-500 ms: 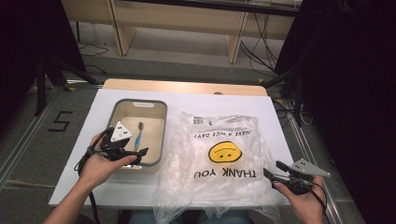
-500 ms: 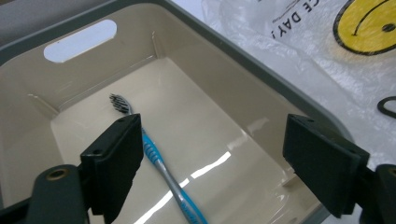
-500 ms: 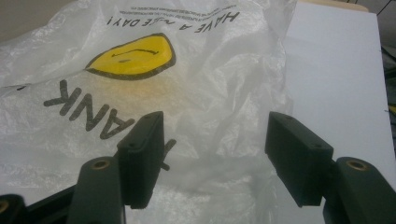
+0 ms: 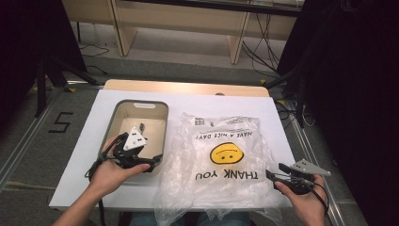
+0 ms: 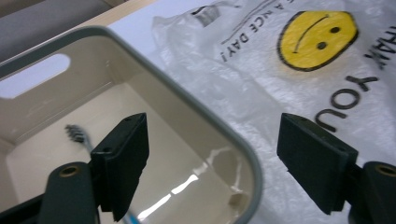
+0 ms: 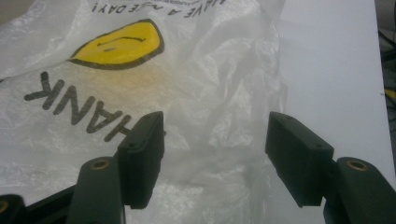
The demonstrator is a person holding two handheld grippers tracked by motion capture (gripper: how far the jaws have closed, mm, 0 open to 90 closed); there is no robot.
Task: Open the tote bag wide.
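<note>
The toothbrush point(image 5: 77, 134) lies on the floor of the bin point(image 4: 162, 123) near the counter's point(image 4: 282, 141) left edge, its long axis running from the bin's far end toward the person. The left tool point(image 5: 212, 163), released and holding nothing, hovers over the bin's near right rim, nearest the brush. The right tool point(image 6: 215, 156), also released, hangs over the plastic bag point(image 4: 221, 155) at the near right corner.

Two black handheld grippers point(image 4: 155, 162) point(image 4: 275, 172) with flat rectangular jaw pads, brass-coloured screw holes, grey triangular top plates, trailing black cables.
</note>
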